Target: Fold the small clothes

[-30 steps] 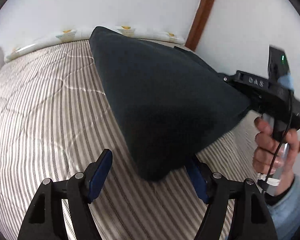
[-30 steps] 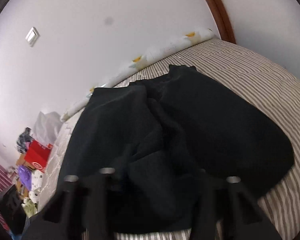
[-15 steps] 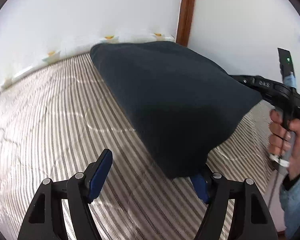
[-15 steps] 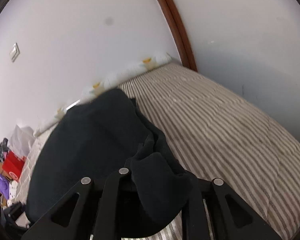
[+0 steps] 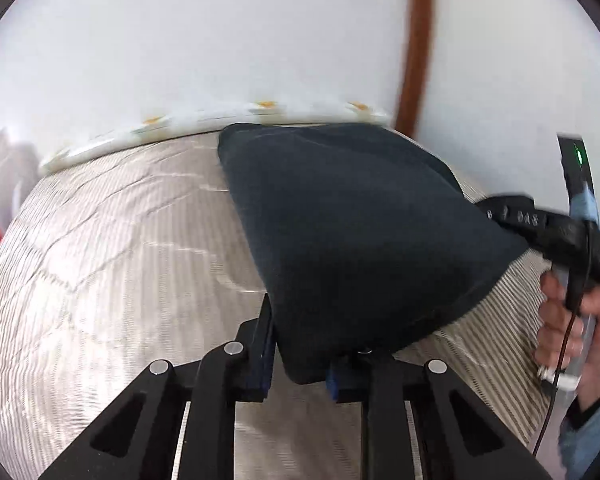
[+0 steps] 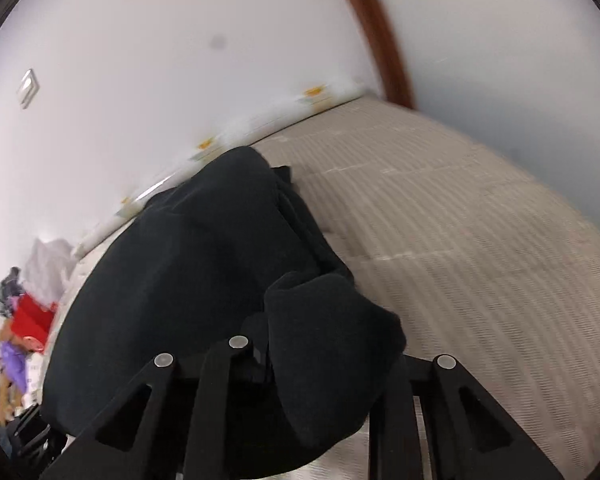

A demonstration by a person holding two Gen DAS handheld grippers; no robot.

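Tongs, left and right, both pinch the dark garment above the striped bed.

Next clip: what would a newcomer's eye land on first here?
The dark garment fills the middle of both views, lifted off the striped bed cover and stretched between the left gripper at its near corner and the right gripper at its right corner. Colourful clutter sits beside the bed, far left.

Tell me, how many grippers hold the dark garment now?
2. The left gripper is shut on the near corner of the dark garment; the right gripper clamps another corner, its jaws partly hidden by cloth.
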